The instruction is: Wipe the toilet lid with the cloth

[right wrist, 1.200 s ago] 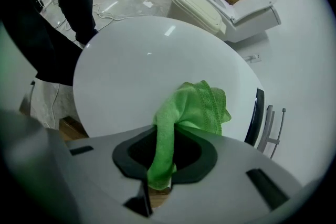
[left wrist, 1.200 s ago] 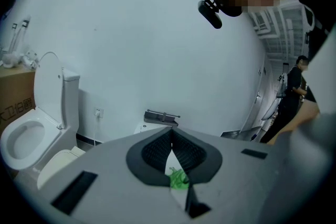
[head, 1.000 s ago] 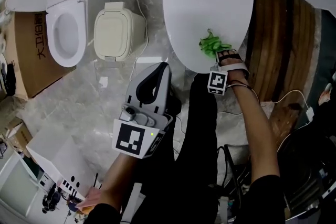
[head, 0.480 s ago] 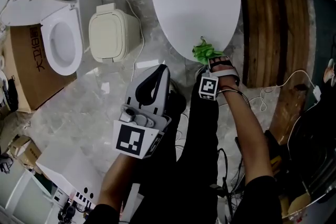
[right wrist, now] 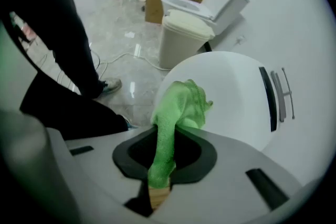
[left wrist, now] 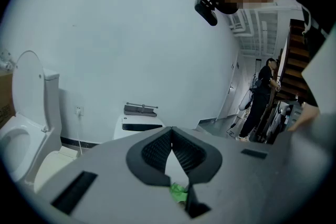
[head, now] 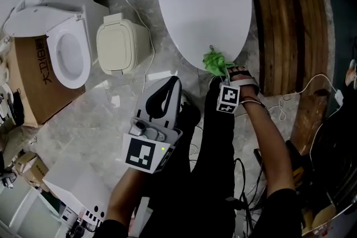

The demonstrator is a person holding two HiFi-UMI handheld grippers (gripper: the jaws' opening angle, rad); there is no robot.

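Observation:
The white toilet lid [head: 201,8] lies closed at the top middle of the head view. A bright green cloth [head: 216,62] rests on the lid's near rim, bunched up. My right gripper [head: 227,72] is shut on the cloth just below that rim. In the right gripper view the cloth [right wrist: 178,107] runs out from between the jaws onto the lid [right wrist: 236,97]. My left gripper [head: 173,82] hangs over the floor to the lid's lower left, apart from it. Its jaws are shut on nothing [left wrist: 171,131].
A second toilet [head: 67,53] with its seat showing stands at the left beside a beige bin [head: 120,42] and a cardboard box [head: 33,81]. Wooden planks [head: 284,30] lie right of the lid. Cables [head: 304,100] trail over the marble floor. Another person [left wrist: 260,97] stands far off.
The right gripper has drawn the cloth from the lid's front surface down to its near rim. The left gripper has stayed where it was, shut.

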